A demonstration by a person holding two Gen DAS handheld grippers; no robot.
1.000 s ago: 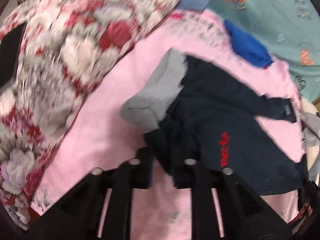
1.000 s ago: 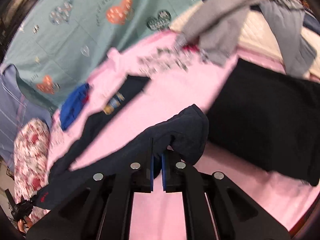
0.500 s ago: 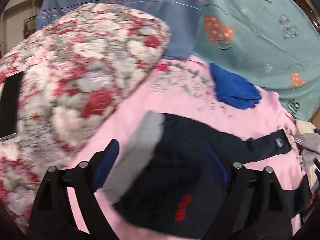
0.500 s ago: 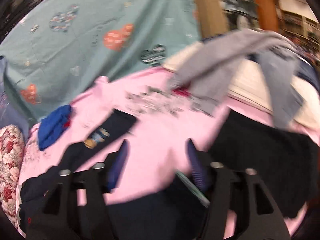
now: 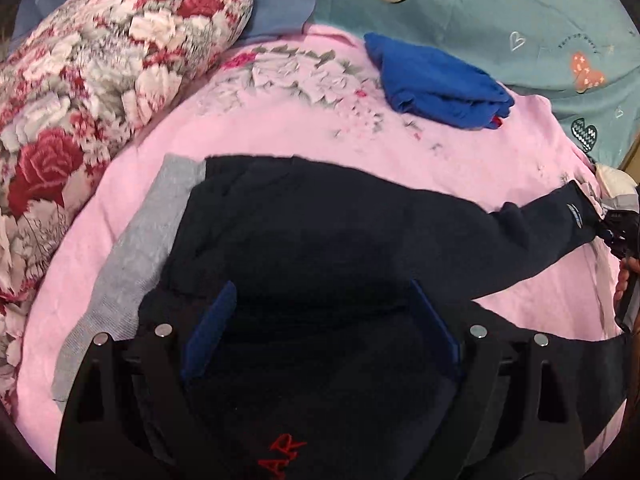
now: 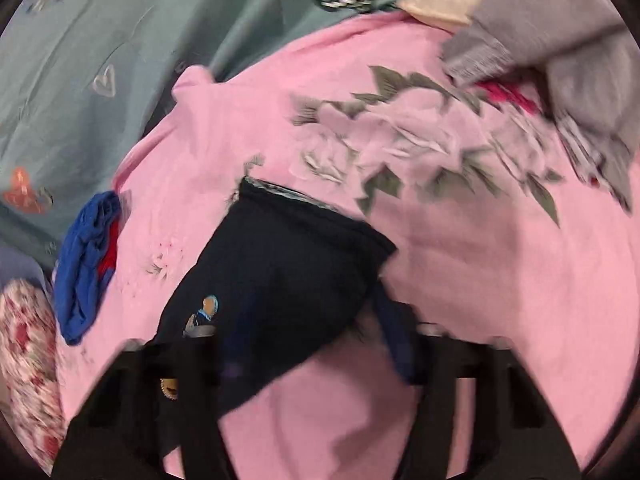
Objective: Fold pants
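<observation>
Both tongs hang over the dark navy pants [image 5: 320, 232] spread on the pink floral bedspread [image 5: 280, 136]. Our left tongs [image 5: 320, 332] stand wide, their blue pads [image 5: 208, 336] apart above the bunched middle of the pants with nothing pressed between them. Red embroidered lettering [image 5: 280, 452] shows on the cloth just under this tool, and a grey lining or waistband [image 5: 132, 264] lies folded out along the pants' left edge.

Our right tongs [image 6: 320, 344] sit at the hem end of one pant leg [image 6: 288, 268], where a small blue and yellow emblem [image 6: 204, 316] is stitched. Their jaws have just been closing after opening wide. This view is blurred, but we see the leg's hem lying between the two fingers with a gap still showing on the right side, so the pads do not appear to press the cloth. In the left view the right tongs [image 5: 622, 236] show at the far right edge, by the leg's end, with part of a hand [image 5: 624, 284] behind them.

A folded bright blue garment [image 5: 440, 84] lies on the bedspread beyond the pants, well apart from them. A red and white rose-patterned pillow [image 5: 100, 80] sits at the left, a teal sheet with hearts [image 5: 500, 12] beyond, and grey clothing [image 6: 568, 40] at the far right corner.
</observation>
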